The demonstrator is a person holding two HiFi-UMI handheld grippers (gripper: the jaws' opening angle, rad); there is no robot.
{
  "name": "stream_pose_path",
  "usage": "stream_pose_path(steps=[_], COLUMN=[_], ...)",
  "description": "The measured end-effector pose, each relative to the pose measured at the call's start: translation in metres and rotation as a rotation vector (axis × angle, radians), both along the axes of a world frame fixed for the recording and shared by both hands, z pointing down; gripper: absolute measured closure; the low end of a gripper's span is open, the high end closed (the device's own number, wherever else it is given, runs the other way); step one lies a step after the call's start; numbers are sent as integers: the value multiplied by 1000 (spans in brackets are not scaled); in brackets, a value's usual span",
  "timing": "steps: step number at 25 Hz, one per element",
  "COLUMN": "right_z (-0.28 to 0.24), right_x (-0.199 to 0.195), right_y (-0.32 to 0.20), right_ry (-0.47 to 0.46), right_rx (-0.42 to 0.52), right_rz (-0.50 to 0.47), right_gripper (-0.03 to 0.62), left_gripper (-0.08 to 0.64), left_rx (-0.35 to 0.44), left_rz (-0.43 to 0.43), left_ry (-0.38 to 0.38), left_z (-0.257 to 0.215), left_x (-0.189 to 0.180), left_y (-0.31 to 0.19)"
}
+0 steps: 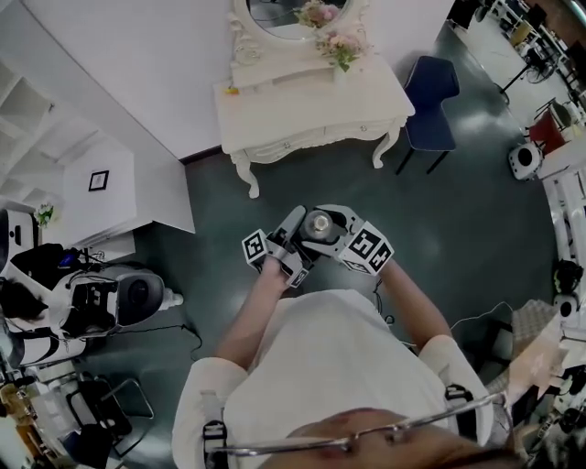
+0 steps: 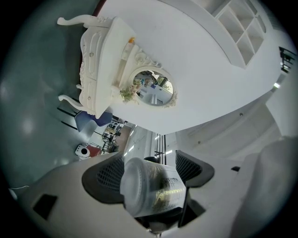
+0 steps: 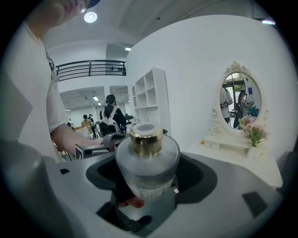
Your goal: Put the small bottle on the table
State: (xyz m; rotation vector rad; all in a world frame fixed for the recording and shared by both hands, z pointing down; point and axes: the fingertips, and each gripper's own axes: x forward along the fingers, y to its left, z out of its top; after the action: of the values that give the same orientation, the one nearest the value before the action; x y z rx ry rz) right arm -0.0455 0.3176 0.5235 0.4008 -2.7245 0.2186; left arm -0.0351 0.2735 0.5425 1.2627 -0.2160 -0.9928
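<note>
Dark green floor (image 1: 458, 238) all round. The person stands mid-room, so nothing is under the load yet. The white bench (image 1: 302, 101) is at 12 o'clock from the person, well apart. It has an oval mirror (image 1: 293, 14) and flowers (image 1: 334, 41) along its back edge. Front of the top shows nothing on it, prob. the landing spot. A blue chair (image 1: 432, 101) is at approx. 1 o'clock, just beside the bench's right-hand leg and off a straight walk-in.

Both tools are drawn in close to the chest and meet at 12 o'clock.
- **left gripper** (image 2: 146, 173): rolled on its side (the room looks tipped in its view). Its fingers (image 2: 100, 179) are closed to bottle width, w/ a meshed pad each side of the small bottle (image 1: 319, 224). The bottle lies crosswise btwn them, base end toward 9 o'clock in that view.
- **right gripper** (image 3: 150, 174): held level, fingers likewise drawn in to bottle width. The bottle is upright btwn them, gold cap (image 3: 145, 138) at 12 o'clock.

So two tools are on one bottle, prob. a hand-over or a steadying hold for the carry. Can't tell which one bears the weight.

The bottle is frosted, squat and rounded, and looks slick, so gripping the body rather than the cap makes sense. Task is early: bottle in the air, not on the bench. Next I'd expect a walk to 12 o'clock, one tool letting go, then base set flat short of the flowers. Risk: two grips at different roll could twist it loose.
</note>
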Motion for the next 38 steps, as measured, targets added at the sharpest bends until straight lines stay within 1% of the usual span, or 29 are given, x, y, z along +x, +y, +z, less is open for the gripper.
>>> stream_pose_path(steps=[8, 12, 16, 21, 27, 31, 38], right_z=[0, 1, 0, -2, 6, 7, 3], right_x=[-58, -75, -85, -82, -72, -62, -42], right_y=[-80, -103, -122, -139, -155, -176, -234], right_ry=[1, 6, 13, 21, 20, 20, 11], right_rx=[-10, -9, -3, 2, -17, -11, -4], right_rz=[77, 117, 154, 194, 195, 166, 95], right_gripper=[249, 249, 249, 249, 249, 249, 249], left_gripper=[225, 225, 225, 225, 225, 225, 225], left_rx=[-3, -7, -3, 4, -12, -3, 0], left_rz=[75, 117, 159, 198, 209, 200, 151], left_ry=[1, 4, 4, 10, 6, -11, -3], left_z=[0, 1, 0, -2, 6, 6, 2], left_x=[-55, -70, -78, -73, -62, -54, -35], left_y=[-79, -102, -120, -136, -152, -174, -233])
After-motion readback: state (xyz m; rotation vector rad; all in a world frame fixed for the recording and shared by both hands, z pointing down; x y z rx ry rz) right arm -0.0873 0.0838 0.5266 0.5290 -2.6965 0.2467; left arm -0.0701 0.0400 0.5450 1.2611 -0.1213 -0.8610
